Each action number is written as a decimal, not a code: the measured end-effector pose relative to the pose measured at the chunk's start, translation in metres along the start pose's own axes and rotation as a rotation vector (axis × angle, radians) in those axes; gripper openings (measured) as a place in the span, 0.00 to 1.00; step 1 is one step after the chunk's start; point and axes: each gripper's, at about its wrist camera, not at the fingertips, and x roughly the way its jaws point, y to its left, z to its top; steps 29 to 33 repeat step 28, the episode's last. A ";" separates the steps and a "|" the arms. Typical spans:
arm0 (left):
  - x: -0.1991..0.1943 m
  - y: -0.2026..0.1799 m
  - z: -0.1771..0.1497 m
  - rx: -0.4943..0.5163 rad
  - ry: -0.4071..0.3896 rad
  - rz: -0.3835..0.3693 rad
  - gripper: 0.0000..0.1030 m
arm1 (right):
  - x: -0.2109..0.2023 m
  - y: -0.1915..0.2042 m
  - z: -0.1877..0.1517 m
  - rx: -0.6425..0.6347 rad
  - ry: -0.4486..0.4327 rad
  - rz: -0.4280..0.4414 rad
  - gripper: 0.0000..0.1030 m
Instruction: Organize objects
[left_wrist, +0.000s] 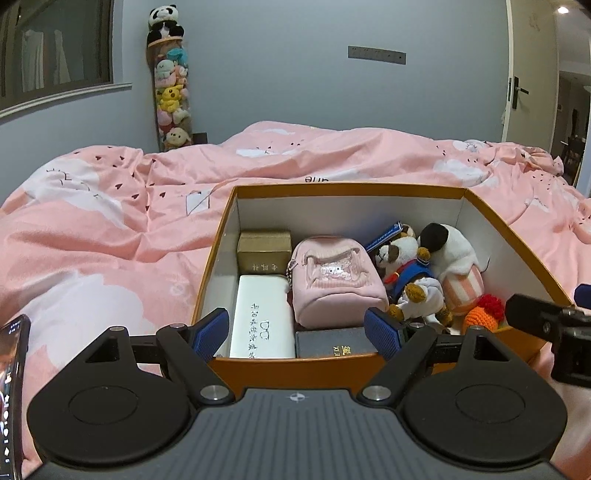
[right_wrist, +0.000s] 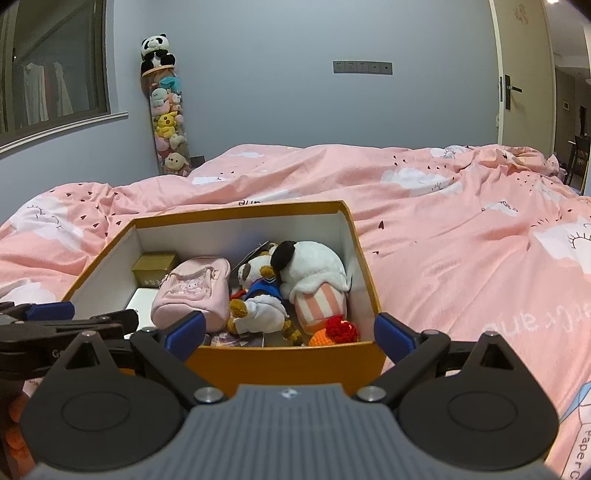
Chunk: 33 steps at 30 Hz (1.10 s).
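Apparently, with both left tongs (left_wrist: 297, 328) and right tongs (right_wrist: 290, 334) held wide and empty, the packed orange box (left_wrist: 221, 236) at twelve o'clock on the bed (left_wrist: 92, 229) could be tipped if its near wall is nudged.

Both grippers look like the same build: the left gripper (left_wrist: 297, 334) and the right gripper (right_wrist: 290, 336) each have black linkage arms with silver screws at the pivots, plus two big round black discs. Fingertips (left_wrist: 382, 332) wear ribbed blue pads, and a grey ridged body carries a small round logo
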 end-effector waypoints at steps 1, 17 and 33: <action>0.000 0.000 0.000 0.000 0.003 0.000 0.94 | -0.001 0.000 -0.001 -0.001 0.002 0.000 0.95; -0.001 -0.001 0.000 -0.001 0.006 -0.002 0.94 | -0.005 -0.001 -0.002 0.014 0.010 -0.002 0.97; -0.002 -0.002 -0.001 -0.010 0.009 -0.006 0.94 | -0.005 0.001 -0.003 0.013 0.020 -0.003 0.97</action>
